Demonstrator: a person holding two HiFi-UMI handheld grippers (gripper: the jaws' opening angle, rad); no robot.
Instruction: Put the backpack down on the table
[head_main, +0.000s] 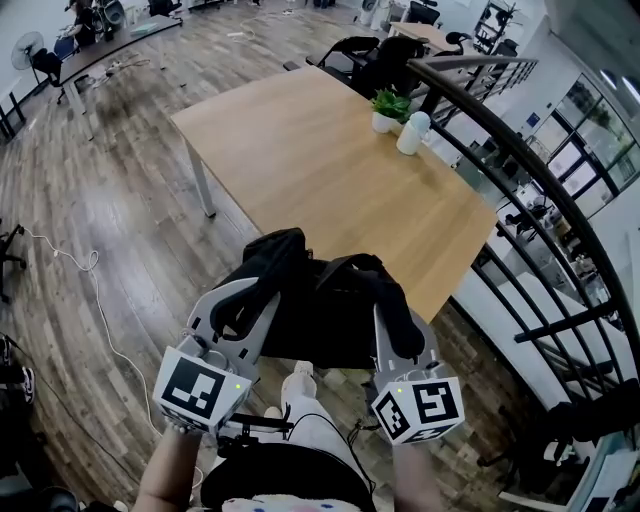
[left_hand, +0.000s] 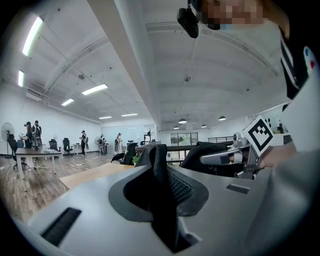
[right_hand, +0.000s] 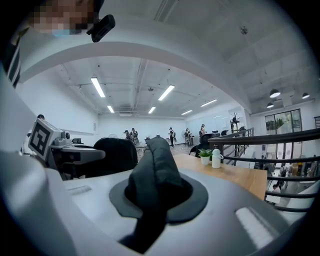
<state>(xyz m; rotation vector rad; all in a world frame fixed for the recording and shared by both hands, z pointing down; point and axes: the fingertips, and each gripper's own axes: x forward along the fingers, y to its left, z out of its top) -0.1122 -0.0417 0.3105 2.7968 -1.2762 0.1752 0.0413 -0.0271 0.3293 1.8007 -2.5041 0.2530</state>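
Plainly, the left gripper (left_hand: 158, 167) is clenched on the left strap (left_hand: 160, 150) of the backpack (head_main: 318, 318). The black webbing is pinched between its grey jaws and stands up out of them. The right gripper (right_hand: 154, 187) grasps the right strap (right_hand: 156, 160) the same way, with a thick padded fold bulging from between its jaws. Seen from the head view, the two grippers sit side by side, each pointing away from the person and nearly level. The black backpack hangs from its straps between them, in the air. It is at the near corner of the wooden table (head_main: 300, 150) and does not rest on the tabletop. A small potted plant (head_main: 390, 103) and a white bottle (head_main: 412, 133) stand close together by the table's far right edge, next to a dark railing (head_main: 505, 160). Black office chairs (head_main: 355, 55) are at the table's far end. A white cable (head_main: 95, 300) trails across the wood-plank floor (head_main: 120, 210) to the left.
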